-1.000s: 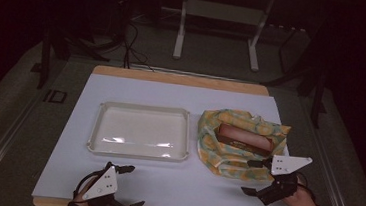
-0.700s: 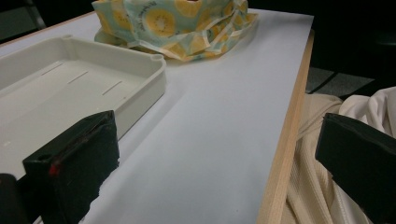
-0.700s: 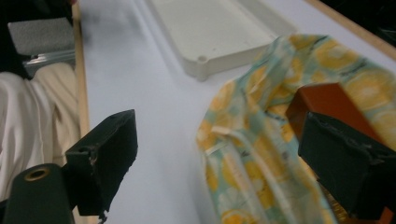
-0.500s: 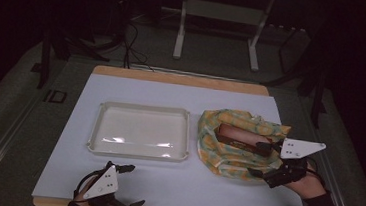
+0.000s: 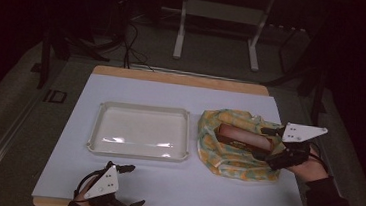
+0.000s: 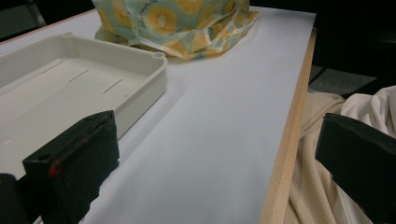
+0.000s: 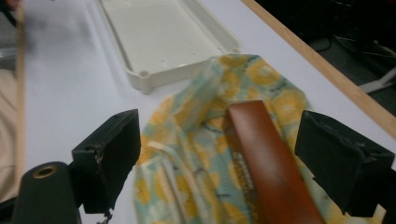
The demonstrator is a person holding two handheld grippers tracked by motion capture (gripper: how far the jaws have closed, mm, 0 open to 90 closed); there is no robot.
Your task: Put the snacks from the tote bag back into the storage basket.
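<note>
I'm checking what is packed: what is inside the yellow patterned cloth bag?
A brown box lies lengthwise in the open cloth bag, its top bare. The bag's folds cover its lower sides and anything beneath it.

Soft printed cloth there on the right, crumpled and matt, cradling a smooth reddish-brown box with a faint sheen. The white tray looks like hard plastic, slightly glossy. The worktop is smooth matt white, edged with pale bare wood.
</note>
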